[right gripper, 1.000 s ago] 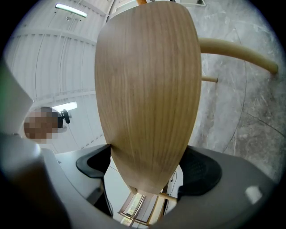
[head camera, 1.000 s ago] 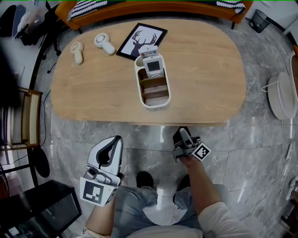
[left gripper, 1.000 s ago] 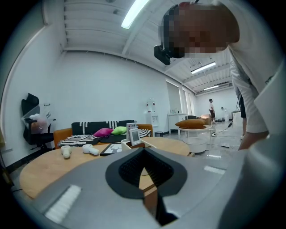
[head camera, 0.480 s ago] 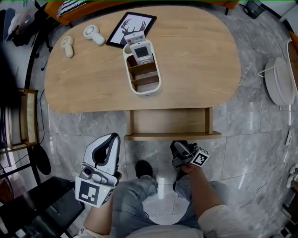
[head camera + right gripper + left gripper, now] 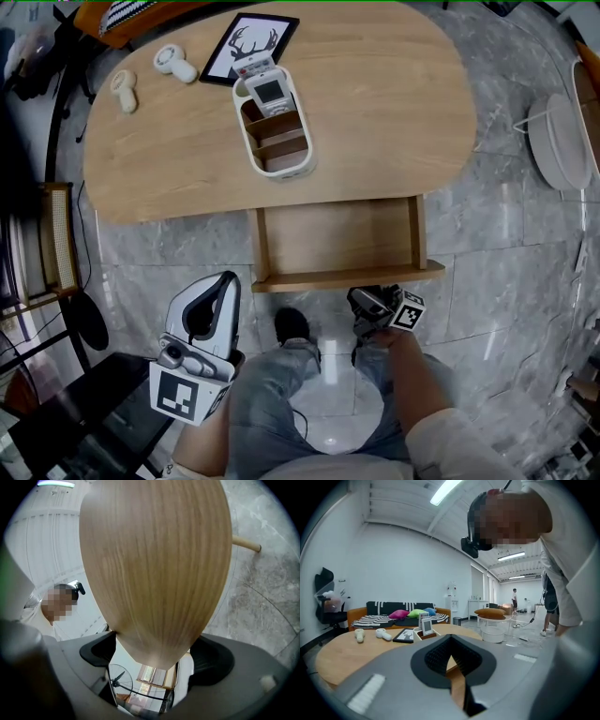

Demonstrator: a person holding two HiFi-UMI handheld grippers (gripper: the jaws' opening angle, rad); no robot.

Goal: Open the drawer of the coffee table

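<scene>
The oval wooden coffee table (image 5: 375,112) has its drawer (image 5: 337,239) pulled out toward me, showing a bare wooden bottom. My right gripper (image 5: 370,298) is at the middle of the drawer front (image 5: 347,277), partly under its lip. In the right gripper view the wooden front panel (image 5: 154,573) fills the space between the two pads, and my right gripper (image 5: 157,656) is shut on it. My left gripper (image 5: 225,281) hangs to the left of the drawer, off the table, with nothing in it. In the left gripper view that gripper's (image 5: 451,660) pads meet, shut.
On the table stand a white organizer (image 5: 275,131) with remotes, a deer picture frame (image 5: 248,45) and two small hand fans (image 5: 173,64). A cane chair (image 5: 56,234) stands to the left, a white round stand (image 5: 562,141) to the right. My legs are below the drawer.
The drawer has gone from shut to pulled well out. My right gripper came back toward me with the drawer front. The left gripper has shifted only slightly.
</scene>
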